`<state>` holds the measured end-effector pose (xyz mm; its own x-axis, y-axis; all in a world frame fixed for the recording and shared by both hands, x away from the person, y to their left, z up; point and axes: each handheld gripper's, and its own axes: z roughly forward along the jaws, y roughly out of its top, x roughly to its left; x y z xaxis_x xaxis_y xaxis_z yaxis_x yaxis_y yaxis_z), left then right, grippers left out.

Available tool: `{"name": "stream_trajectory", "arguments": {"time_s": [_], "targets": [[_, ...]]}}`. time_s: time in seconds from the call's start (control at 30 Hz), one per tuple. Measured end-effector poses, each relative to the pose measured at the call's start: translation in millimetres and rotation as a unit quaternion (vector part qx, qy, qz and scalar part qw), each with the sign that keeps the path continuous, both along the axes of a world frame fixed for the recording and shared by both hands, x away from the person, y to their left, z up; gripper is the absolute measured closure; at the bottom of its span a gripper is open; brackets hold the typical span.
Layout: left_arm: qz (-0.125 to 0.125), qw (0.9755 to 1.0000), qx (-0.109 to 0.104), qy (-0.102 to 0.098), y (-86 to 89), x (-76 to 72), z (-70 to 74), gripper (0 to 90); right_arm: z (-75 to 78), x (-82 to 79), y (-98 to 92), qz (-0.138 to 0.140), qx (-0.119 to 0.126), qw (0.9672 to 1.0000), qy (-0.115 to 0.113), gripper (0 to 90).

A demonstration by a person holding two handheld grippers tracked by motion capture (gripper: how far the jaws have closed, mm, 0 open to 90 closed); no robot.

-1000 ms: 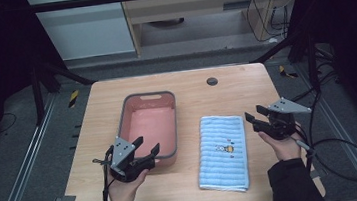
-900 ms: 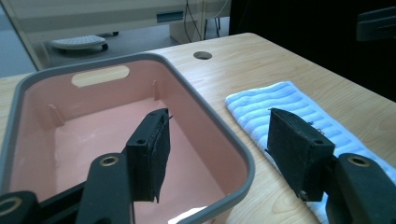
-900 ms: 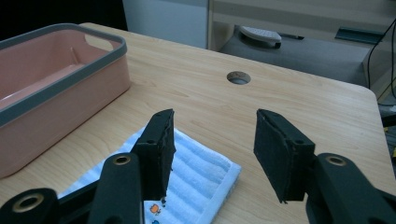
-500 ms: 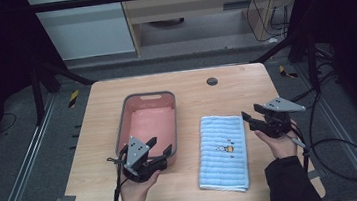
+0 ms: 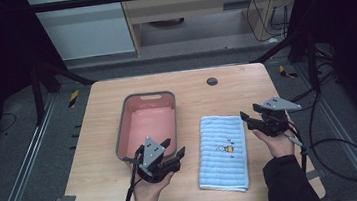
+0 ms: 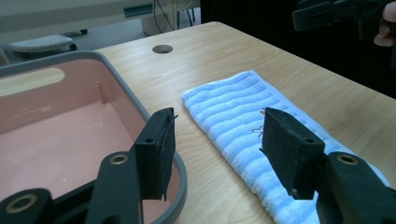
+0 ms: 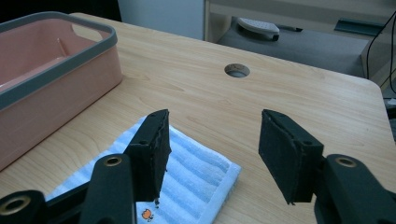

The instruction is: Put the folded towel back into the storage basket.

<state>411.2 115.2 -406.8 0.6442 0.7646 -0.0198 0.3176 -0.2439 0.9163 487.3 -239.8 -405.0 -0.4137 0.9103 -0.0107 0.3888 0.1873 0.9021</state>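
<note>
Our towel lies flat beside the bin, probably untouched. Left gripper, jaws just narrowing, and right gripper, just widening, both gape empty; grasping remains.

Wooden table: pink basin, blue striped towel lying beside it.

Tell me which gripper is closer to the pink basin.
The left gripper. It sits at the near corner of the pink basin, partly over its rim, while the right gripper hovers past the far side of the blue towel.
</note>
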Motion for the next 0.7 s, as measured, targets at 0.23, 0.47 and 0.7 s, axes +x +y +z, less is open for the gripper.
{"name": "stream_trajectory", "arguments": {"time_s": [0.23,0.47,0.7], "targets": [[-0.013,0.9999,0.01,0.002,-15.1,-1.4,-6.4,44.6,-5.2,4.3,-1.0,-0.002,0.003,1.0,0.006,45.9],[-0.024,0.9995,0.017,0.007,-27.9,-2.8,-14.4,46.1,-13.8,7.7,-0.5,-0.001,-0.001,0.9999,0.016,43.4],[-0.031,0.9991,0.026,0.015,-37.5,-3.5,-24.2,47.2,-21.2,10.9,-2.9,-0.011,0.004,0.9997,0.021,44.0]]}}
